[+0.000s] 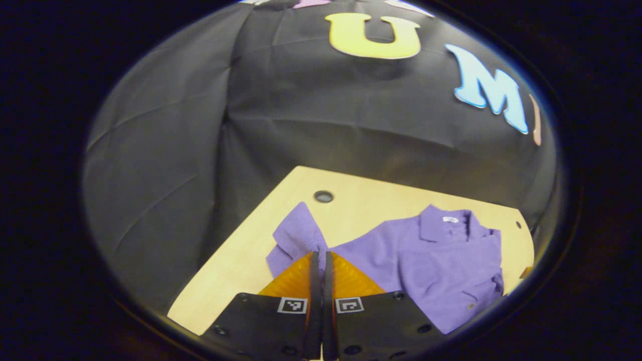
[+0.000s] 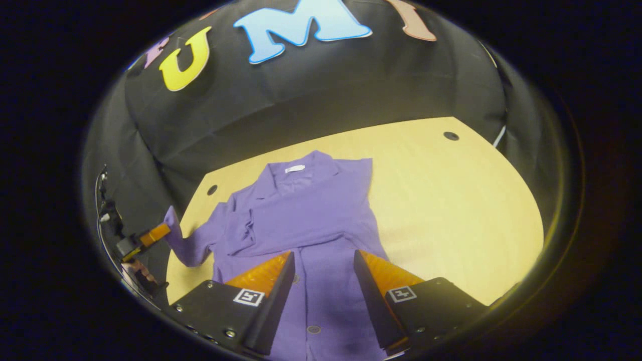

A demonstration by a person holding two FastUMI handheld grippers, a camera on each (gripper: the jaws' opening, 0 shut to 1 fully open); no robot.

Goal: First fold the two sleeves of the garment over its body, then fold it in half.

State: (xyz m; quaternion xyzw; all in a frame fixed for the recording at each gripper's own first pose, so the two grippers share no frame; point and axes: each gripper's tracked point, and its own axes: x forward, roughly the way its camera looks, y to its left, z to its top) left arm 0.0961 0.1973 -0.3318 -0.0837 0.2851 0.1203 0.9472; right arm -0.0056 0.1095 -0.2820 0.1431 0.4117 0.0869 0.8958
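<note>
While your left gripper [image 1: 321, 258] pinches the purple garment's left sleeve [image 1: 297, 240], its two fingers stand pressed together with only a thin fold of knit cloth between them. That sleeve rises off the table [image 1: 235, 265] in a soft, rumpled peak, its ribbed cuff flaring out above the fingertips. In the right gripper view you can see the same gripper [image 2: 150, 235] at the far left edge, holding the sleeve's end [image 2: 175, 235] lifted beyond the table's rim.

The garment [image 2: 311, 215] is a purple knit shirt with a flat collar [image 2: 296, 173], a small white tag inside the neck and a row of small round buttons [image 2: 314, 329] down its front placket. It lies spread on the pale wooden tabletop, collar toward the booth's back wall, hem toward you. Its weave looks fine and matte, with gentle creases gathered near the left shoulder. Its other sleeve appears already folded in over the body, leaving a straight edge on that side.

Your right gripper [image 2: 323, 260] hangs over the lower front of the shirt with its fingers spread wide apart, nothing between them, the button placket running down the gap.

The table has a smooth, light wood surface with rounded corners and small dark round holes [image 1: 323, 196] near its far edge.
</note>
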